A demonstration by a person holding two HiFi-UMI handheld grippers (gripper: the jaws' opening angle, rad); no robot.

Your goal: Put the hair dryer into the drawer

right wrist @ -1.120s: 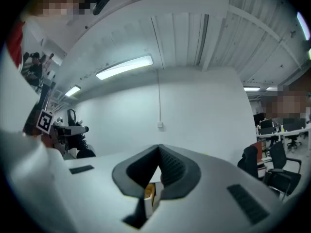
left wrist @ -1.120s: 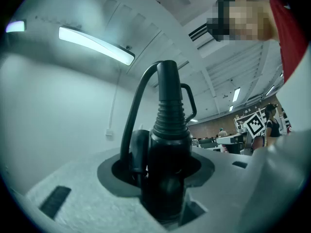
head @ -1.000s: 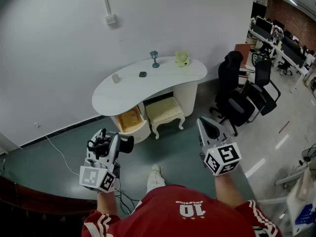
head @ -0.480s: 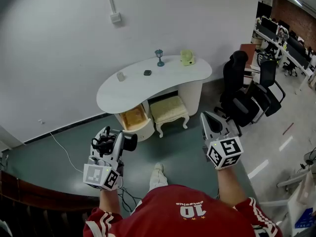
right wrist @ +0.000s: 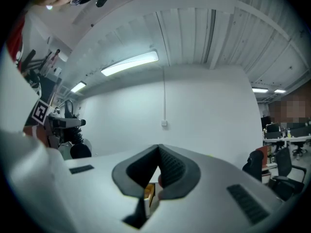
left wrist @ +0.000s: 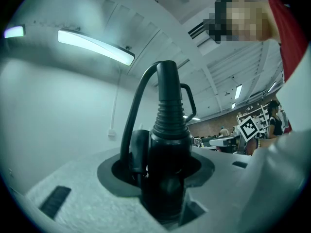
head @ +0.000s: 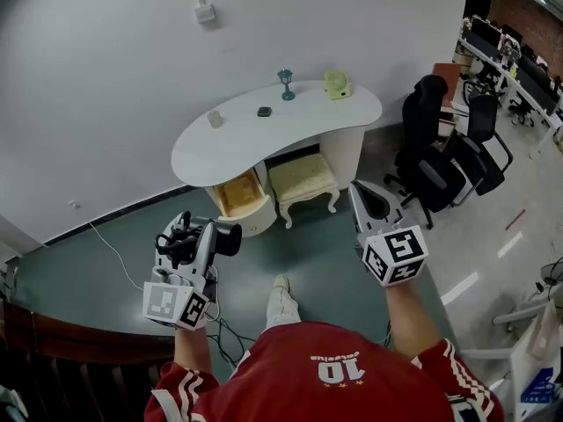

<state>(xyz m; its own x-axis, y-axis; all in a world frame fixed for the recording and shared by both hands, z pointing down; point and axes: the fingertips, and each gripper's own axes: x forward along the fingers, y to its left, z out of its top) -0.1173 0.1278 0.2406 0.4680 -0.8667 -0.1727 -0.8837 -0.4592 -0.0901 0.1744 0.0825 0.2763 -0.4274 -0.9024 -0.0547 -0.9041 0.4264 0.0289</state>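
Note:
A black hair dryer (head: 209, 239) with its coiled cord is gripped in my left gripper (head: 199, 237), low at the left of the head view. In the left gripper view the dryer's ribbed handle (left wrist: 167, 140) stands upright between the jaws of my left gripper (left wrist: 165, 183) and fills the centre. My right gripper (head: 367, 207) hangs at the right with its jaws together and nothing in them; in the right gripper view my right gripper (right wrist: 152, 178) shows only a thin slit. The open drawer (head: 236, 197), yellowish inside, sticks out under the white desk (head: 229, 152), ahead of both grippers.
A padded stool (head: 302, 179) stands under the desk beside the drawer. Small items sit on the desktop, among them a teal stand (head: 287, 83) and a yellow-green object (head: 335, 83). Black office chairs (head: 444, 161) stand at the right. A cable (head: 110, 251) runs across the green floor.
The desk and drawer have shifted slightly in the head view as the person moves. The right gripper has drifted a little sideways. The left gripper still holds the dryer the same way.

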